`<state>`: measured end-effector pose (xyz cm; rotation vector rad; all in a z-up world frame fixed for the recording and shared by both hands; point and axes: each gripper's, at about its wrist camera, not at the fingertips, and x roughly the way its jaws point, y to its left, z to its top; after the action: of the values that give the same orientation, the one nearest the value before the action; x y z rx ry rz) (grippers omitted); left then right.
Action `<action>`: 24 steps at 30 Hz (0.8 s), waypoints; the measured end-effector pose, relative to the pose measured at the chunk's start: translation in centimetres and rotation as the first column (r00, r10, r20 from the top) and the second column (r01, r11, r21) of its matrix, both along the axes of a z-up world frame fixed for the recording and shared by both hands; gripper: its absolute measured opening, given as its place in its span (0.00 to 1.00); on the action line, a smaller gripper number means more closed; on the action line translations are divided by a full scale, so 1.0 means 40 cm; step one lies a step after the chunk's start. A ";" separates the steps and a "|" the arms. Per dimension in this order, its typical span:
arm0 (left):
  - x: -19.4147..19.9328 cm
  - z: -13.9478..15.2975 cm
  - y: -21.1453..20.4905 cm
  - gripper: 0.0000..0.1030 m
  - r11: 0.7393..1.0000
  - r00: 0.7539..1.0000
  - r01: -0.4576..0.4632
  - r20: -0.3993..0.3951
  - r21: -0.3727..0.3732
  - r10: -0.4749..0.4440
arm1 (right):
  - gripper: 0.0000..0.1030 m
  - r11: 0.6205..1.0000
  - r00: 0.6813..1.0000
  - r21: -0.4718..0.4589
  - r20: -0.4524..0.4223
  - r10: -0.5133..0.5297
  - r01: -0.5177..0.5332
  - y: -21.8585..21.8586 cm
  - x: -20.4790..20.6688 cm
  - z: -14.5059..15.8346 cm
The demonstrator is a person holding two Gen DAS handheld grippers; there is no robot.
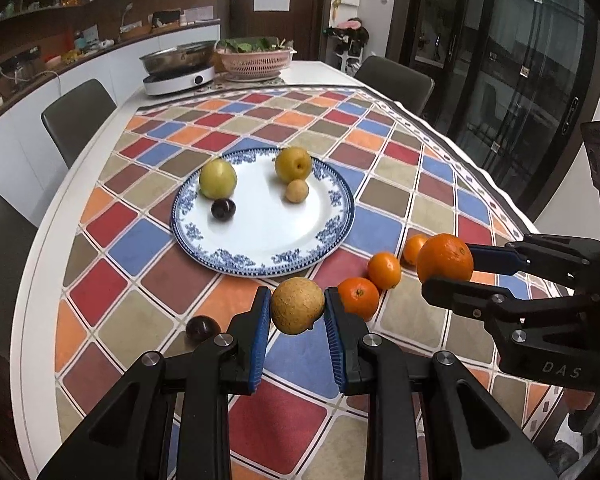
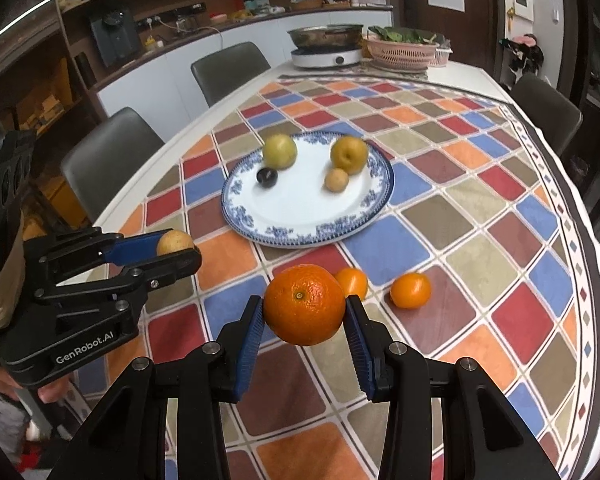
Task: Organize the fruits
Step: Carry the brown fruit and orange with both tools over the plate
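My left gripper (image 1: 297, 312) is shut on a small tan pear (image 1: 297, 311), held above the checked tablecloth. To its right, my right gripper (image 1: 446, 270) is shut on a large orange (image 1: 445, 258); its own view shows that orange (image 2: 304, 304) between the blue pads of the right gripper (image 2: 304, 320). The left gripper (image 2: 176, 250) with the tan pear (image 2: 175, 242) shows at the left there. A blue-and-white plate (image 1: 260, 256) (image 2: 300, 220) holds two yellow-green pears, a small tan fruit and a dark plum. Three small oranges (image 1: 385, 270) lie on the cloth.
A dark plum (image 1: 202, 328) lies on the cloth near the left gripper. At the table's far end stand a white induction cooker with a steel pot (image 1: 178, 62) and a pink basket of greens (image 1: 254, 60). Grey chairs (image 1: 78, 118) ring the table.
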<state>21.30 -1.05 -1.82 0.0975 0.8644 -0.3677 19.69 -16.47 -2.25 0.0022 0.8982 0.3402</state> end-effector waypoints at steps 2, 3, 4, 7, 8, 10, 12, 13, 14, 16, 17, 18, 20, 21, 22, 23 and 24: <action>0.001 0.011 0.002 0.26 1.000 1.000 -0.002 0.010 -0.003 0.002 | 0.41 1.000 1.000 0.001 0.013 0.004 -0.004 0.002 0.003 0.012; 0.003 0.016 0.004 0.26 1.000 1.000 -0.004 0.016 -0.005 0.004 | 0.41 1.000 1.000 0.001 0.020 0.006 -0.006 0.002 0.005 0.017; 0.005 0.020 0.005 0.26 1.000 1.000 -0.006 0.020 -0.006 0.006 | 0.41 1.000 1.000 0.001 0.027 0.008 -0.008 0.003 0.008 0.023; 0.012 0.030 0.008 0.26 1.000 0.999 -0.010 0.030 -0.006 0.010 | 0.41 1.000 0.999 0.001 0.046 0.016 -0.016 0.007 0.020 0.039; 0.015 0.032 0.009 0.26 1.000 0.999 -0.012 0.033 -0.006 0.012 | 0.41 1.000 0.998 0.001 0.051 0.019 -0.019 0.009 0.025 0.044; 0.022 0.035 0.014 0.26 1.000 0.999 -0.018 0.039 -0.005 0.018 | 0.40 1.000 0.998 0.000 0.062 0.024 -0.024 0.011 0.038 0.051; 0.030 0.037 0.019 0.26 1.000 0.999 -0.022 0.044 -0.004 0.022 | 0.40 1.000 0.997 0.001 0.067 0.028 -0.028 0.015 0.051 0.057; 0.036 0.039 0.022 0.26 1.000 0.999 -0.025 0.047 -0.001 0.025 | 0.40 0.999 0.997 0.000 0.068 0.034 -0.035 0.019 0.059 0.058; 0.040 0.040 0.025 0.26 1.000 0.998 -0.028 0.049 0.001 0.028 | 0.40 0.999 0.997 -0.002 0.069 0.041 -0.040 0.022 0.067 0.059; 0.054 0.041 0.029 0.26 0.999 0.998 -0.032 0.051 0.005 0.032 | 0.40 0.999 0.996 -0.009 0.070 0.050 -0.050 0.029 0.080 0.060; 0.061 0.042 0.031 0.26 0.999 0.998 -0.033 0.052 0.006 0.033 | 0.40 0.998 0.996 -0.012 0.069 0.057 -0.056 0.033 0.088 0.059; 0.066 0.042 0.032 0.26 0.999 0.998 -0.034 0.054 0.006 0.034 | 0.40 0.998 0.996 -0.015 0.067 0.059 -0.059 0.035 0.094 0.058; 0.080 0.045 0.034 0.26 0.999 0.998 -0.032 0.057 0.009 0.032 | 0.40 0.998 0.996 -0.018 0.063 0.067 -0.066 0.040 0.110 0.057; 0.087 0.046 0.035 0.26 0.999 0.998 -0.031 0.060 0.010 0.031 | 0.40 0.998 0.996 -0.018 0.060 0.066 -0.065 0.042 0.118 0.056; 0.096 0.048 0.035 0.26 0.999 0.997 -0.030 0.066 0.012 0.030 | 0.41 0.998 0.996 -0.018 0.059 0.066 -0.065 0.043 0.127 0.055; 0.102 0.051 0.035 0.26 0.999 0.997 -0.029 0.070 0.013 0.028 | 0.40 0.998 0.996 -0.018 0.059 0.066 -0.065 0.044 0.135 0.055; 0.111 0.053 0.035 0.26 1.000 0.997 -0.027 0.074 0.013 0.026 | 0.40 0.998 0.996 -0.018 0.058 0.064 -0.063 0.043 0.141 0.055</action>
<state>25.74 0.35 0.30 0.1120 0.7949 -0.3308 25.34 -14.74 -0.06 -0.0514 0.8438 0.3903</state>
